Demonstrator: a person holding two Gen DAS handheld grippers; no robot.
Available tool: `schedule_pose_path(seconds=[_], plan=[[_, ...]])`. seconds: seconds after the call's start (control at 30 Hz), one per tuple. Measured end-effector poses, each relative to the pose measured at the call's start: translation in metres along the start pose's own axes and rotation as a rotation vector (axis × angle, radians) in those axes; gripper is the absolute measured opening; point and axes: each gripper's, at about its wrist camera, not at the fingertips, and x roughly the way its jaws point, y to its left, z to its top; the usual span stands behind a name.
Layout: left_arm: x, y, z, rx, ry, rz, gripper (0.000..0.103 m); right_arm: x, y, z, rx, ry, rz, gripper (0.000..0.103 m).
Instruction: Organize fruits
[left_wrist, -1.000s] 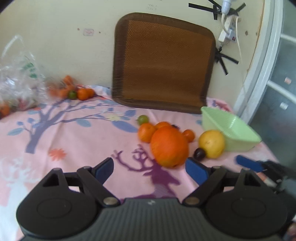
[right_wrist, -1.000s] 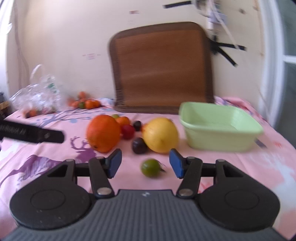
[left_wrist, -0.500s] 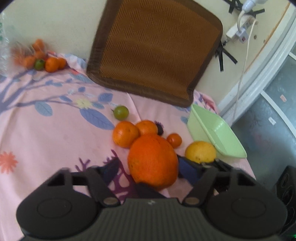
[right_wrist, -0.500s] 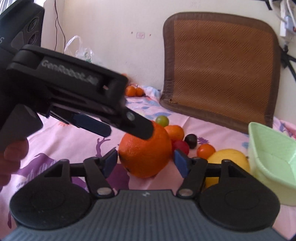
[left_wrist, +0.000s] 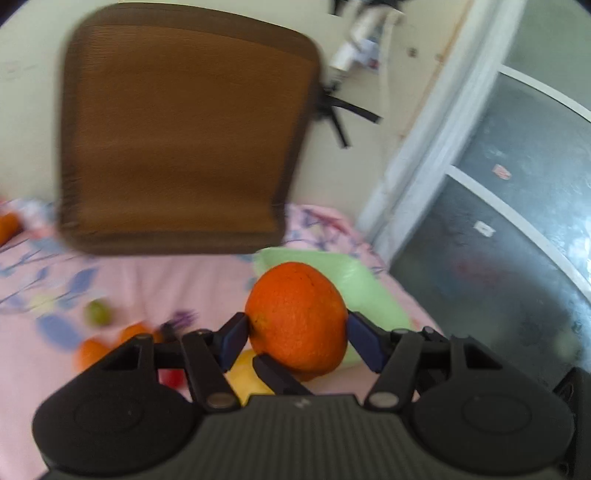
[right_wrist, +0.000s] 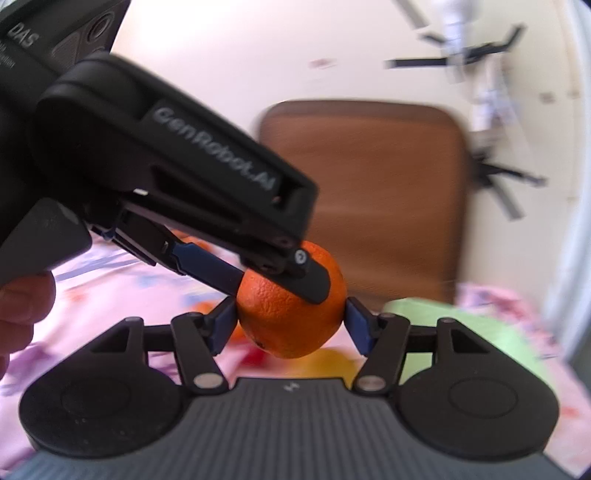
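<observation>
Left wrist view: left gripper (left_wrist: 297, 332) pads clamp the large orange (left_wrist: 297, 317), lifted before the green tub (left_wrist: 369, 291).
Right gripper (right_wrist: 291, 319): pads flank the orange, having just narrowed; contact unclear.
Around: small fruits (left_wrist: 98, 312) left of the tub.

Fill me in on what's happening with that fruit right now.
A person is sorting fruit with two handheld grippers. The big orange is off the pink tablecloth, with the left gripper shut on it. The right gripper also brackets the orange, and its pads appear to touch both sides. The green tub sits just behind, so that looks like the destination. A yellow fruit and several smaller ones remain on the cloth.
</observation>
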Motion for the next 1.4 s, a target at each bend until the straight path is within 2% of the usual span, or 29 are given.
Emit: schedule_pose_path(seconds=[0.1,0.2,0.4,0.57,0.6,0.63,0.7,0.8,0.87,0.93,1.03,1.17,1.27,1.4], plan=[[0.047,-0.021,0.010,0.009,0.043,-0.059,0.060,0.005,-0.041,-0.002,0.042,0.033,-0.089,0.065],[0.088,-0.034,0.013,-0.026,0.098,-0.093,0.060,0.012,-0.070,-0.011,0.045,0.091,-0.143,0.065],[0.128,-0.035,0.008,-0.095,0.163,-0.080,0.060,0.028,-0.101,-0.025,0.080,0.188,-0.137,0.065],[0.137,-0.040,0.005,-0.077,0.191,-0.068,0.058,0.032,-0.104,-0.028,0.093,0.165,-0.161,0.067],[0.136,-0.041,0.006,-0.078,0.185,-0.073,0.058,0.030,-0.102,-0.028,0.075,0.148,-0.174,0.069],[0.132,-0.043,0.007,-0.076,0.173,-0.071,0.058,0.031,-0.104,-0.033,0.057,0.132,-0.187,0.076],[0.116,-0.047,0.013,-0.071,0.127,-0.080,0.058,0.024,-0.101,-0.037,0.041,0.095,-0.194,0.078],[0.066,-0.048,0.022,-0.040,0.006,-0.086,0.058,0.006,-0.095,-0.035,0.072,0.037,-0.170,0.076],[0.023,-0.044,0.020,0.018,-0.085,-0.030,0.061,-0.006,-0.100,-0.032,0.123,-0.028,-0.146,0.076],[-0.014,-0.038,0.010,0.085,-0.146,0.072,0.062,-0.025,-0.096,-0.028,0.170,-0.093,-0.119,0.076],[-0.051,-0.025,-0.012,0.139,-0.152,0.251,0.062,-0.044,-0.080,-0.032,0.207,-0.113,-0.058,0.076],[-0.065,-0.005,-0.053,0.146,-0.061,0.448,0.061,-0.055,-0.051,-0.041,0.275,-0.048,0.041,0.078],[-0.071,0.010,-0.078,0.124,-0.026,0.509,0.061,-0.050,-0.033,-0.046,0.358,0.072,0.087,0.079],[-0.079,0.024,-0.101,0.099,-0.006,0.576,0.062,-0.050,-0.006,-0.053,0.377,0.152,0.093,0.079]])
